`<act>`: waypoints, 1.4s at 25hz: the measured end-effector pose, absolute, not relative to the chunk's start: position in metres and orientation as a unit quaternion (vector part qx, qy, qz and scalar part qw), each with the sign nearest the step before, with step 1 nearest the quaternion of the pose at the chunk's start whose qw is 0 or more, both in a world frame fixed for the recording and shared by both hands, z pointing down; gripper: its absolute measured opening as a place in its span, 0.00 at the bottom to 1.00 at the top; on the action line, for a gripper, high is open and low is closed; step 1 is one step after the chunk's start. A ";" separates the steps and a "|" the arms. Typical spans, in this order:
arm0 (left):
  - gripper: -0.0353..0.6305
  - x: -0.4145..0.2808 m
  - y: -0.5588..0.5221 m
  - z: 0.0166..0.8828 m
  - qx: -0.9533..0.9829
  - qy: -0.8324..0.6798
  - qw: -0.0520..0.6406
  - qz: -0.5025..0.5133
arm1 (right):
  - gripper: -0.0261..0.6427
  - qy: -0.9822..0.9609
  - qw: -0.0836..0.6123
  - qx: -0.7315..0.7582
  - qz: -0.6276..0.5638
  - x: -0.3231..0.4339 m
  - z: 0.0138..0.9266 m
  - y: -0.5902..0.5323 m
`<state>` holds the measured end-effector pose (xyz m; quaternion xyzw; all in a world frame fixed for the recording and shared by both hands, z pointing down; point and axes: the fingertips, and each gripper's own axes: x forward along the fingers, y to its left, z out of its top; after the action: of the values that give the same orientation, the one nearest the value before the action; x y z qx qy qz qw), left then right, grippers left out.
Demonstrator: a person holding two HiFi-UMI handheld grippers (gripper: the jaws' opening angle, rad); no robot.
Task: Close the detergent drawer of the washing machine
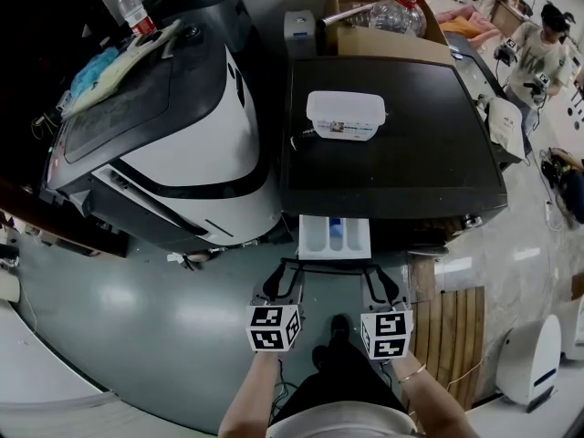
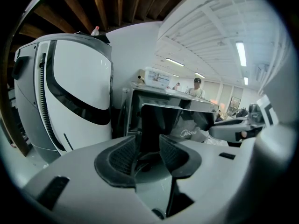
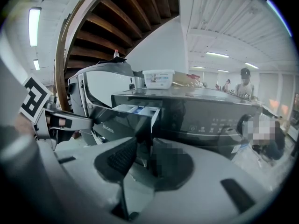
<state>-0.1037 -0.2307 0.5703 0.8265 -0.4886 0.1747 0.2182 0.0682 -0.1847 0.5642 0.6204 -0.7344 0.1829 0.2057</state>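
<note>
The drawer (image 1: pixel 335 237) juts open from the washer (image 1: pixel 392 135), its long axis running straight out ahead of the fingers. The left gripper (image 1: pixel 279 279) and right gripper (image 1: pixel 384 281) sit just short of its front, equally near, fingers released and empty.

you are wearing a pale top (image 1: pixel 342 422), dark trousers (image 1: pixel 345 377) and a dark shoe (image 1: pixel 339 324), and a thin bangle (image 1: pixel 412 370) is circling your right wrist. your left gripper (image 1: pixel 285 270) and right gripper (image 1: pixel 380 272) are each carrying a white marker cube (image 1: pixel 274 327) printed with black squares. their smooth light grey shells are showing dark rectangular slots, and black ribbed pads (image 2: pixel 122 157) are lining the jaws, which are sitting on thin dark frames.
</note>
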 end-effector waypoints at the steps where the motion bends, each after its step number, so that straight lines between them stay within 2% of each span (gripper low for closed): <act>1: 0.26 -0.103 -0.233 0.570 0.826 -0.489 0.218 0.174 | 0.21 -0.734 0.206 0.620 0.183 0.068 0.564 -0.187; 35: 0.26 -0.093 -0.294 0.569 0.816 -0.510 0.220 0.159 | 0.20 -0.728 0.209 0.631 0.165 0.076 0.563 -0.248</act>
<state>-0.0931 -0.2940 0.5689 0.8162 -0.5101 0.1588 0.2201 0.0759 -0.2482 0.5628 0.6313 -0.7283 0.1653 0.2090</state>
